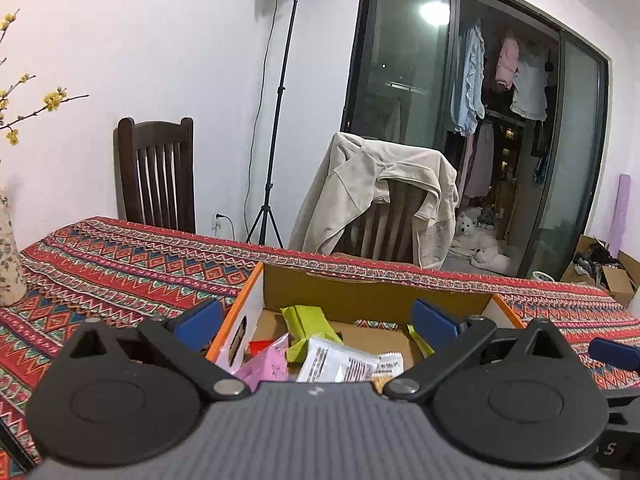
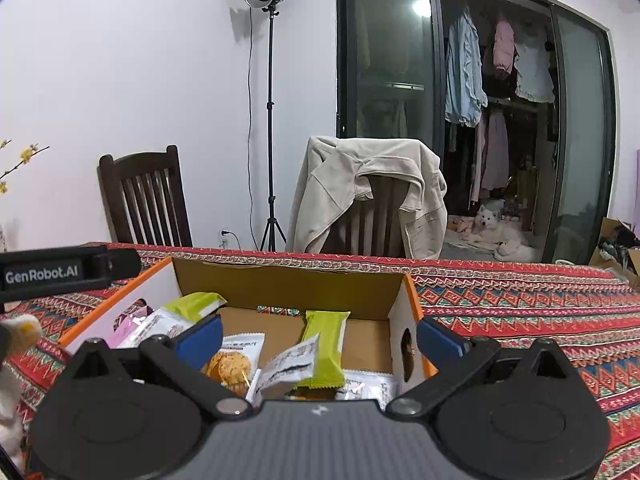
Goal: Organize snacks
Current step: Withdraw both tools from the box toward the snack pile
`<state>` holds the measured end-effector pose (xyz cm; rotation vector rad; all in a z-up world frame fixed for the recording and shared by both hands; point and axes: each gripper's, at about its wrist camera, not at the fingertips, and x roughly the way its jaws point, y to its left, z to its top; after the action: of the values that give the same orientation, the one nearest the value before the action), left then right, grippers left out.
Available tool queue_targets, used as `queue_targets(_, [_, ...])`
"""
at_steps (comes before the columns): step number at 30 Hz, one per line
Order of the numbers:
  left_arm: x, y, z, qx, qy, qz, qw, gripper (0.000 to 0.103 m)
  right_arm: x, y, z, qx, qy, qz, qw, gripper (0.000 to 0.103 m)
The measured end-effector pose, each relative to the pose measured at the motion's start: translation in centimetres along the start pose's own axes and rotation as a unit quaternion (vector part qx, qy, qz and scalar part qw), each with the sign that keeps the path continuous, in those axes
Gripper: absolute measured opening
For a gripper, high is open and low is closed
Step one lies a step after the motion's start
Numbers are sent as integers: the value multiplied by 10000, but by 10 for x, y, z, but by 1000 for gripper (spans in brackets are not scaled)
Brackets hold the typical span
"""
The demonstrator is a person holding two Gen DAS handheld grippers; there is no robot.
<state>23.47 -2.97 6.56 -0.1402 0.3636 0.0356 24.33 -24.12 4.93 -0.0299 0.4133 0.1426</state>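
- On the table (image 2: 520,296), which wears a red patterned cloth, we see an open cardboard box (image 2: 288,280) with orange edges; it holds the snacks.
- From the right wrist view, our right gripper (image 2: 320,338) hangs over the box with its blue fingers (image 2: 200,338) spread wide and nothing between them.
- Between those fingers, lower in the box, a green bar wrapper (image 2: 324,344) lies at about 12 o'clock from the gripper body.
- A clear pack of round biscuits (image 2: 234,362) sits at 10 o'clock, just beside the left blue finger.
- A white packet with dark print (image 2: 290,366) leans against the green bar.
- Another green wrapper (image 2: 198,304) rests at the box's far left, with a pink packet (image 2: 130,322) beside it.
- From the left wrist view, our left gripper (image 1: 318,322) also stands released above the same box, with its left blue finger (image 1: 200,322) outside the box's orange wall and its jaws empty.
- Under it we see a green wrapper (image 1: 310,322), a white printed packet (image 1: 340,364) and a pink packet (image 1: 266,364) piled together.
- Behind the table, at 12 o'clock, a beige jacket (image 2: 368,192) drapes a chair; a dark wooden chair (image 2: 144,200) stands at 10 o'clock, and a studio lamp on a stand (image 2: 270,120) rises between them.
- At 2 o'clock, past a glass door, a white dog (image 2: 500,228) lies on the floor.
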Motion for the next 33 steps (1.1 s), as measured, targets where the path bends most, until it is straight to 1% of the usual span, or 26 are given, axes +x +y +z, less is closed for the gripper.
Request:
queue_targets(6, [-23, 7, -3, 66, 97, -103, 9999, 103, -23, -3, -10, -103, 102, 19, 9999, 103])
queue_targets(11, [-45, 15, -14, 138, 163, -114, 9997, 103, -43, -6, -22, -98, 192, 42, 9998, 103])
queue_targets(14, [-55, 21, -22, 166, 271, -101, 9994, 103, -56, -7, -31, -93, 251, 88, 9996, 103])
queue_targets(21, [-70, 34, -45, 308, 557, -59, 9980, 103, -82, -8, -55, -299, 405, 62, 9987, 103])
queue_targets(27, [-76, 42, -65, 358, 725, -48, 9967, 103, -89, -8, -75, -492, 620, 135, 9968, 103])
queue_targets(33, [-70, 47, -79, 342, 784, 2, 9963, 103, -77, 3, -88, -674, 895, 208, 9935, 103])
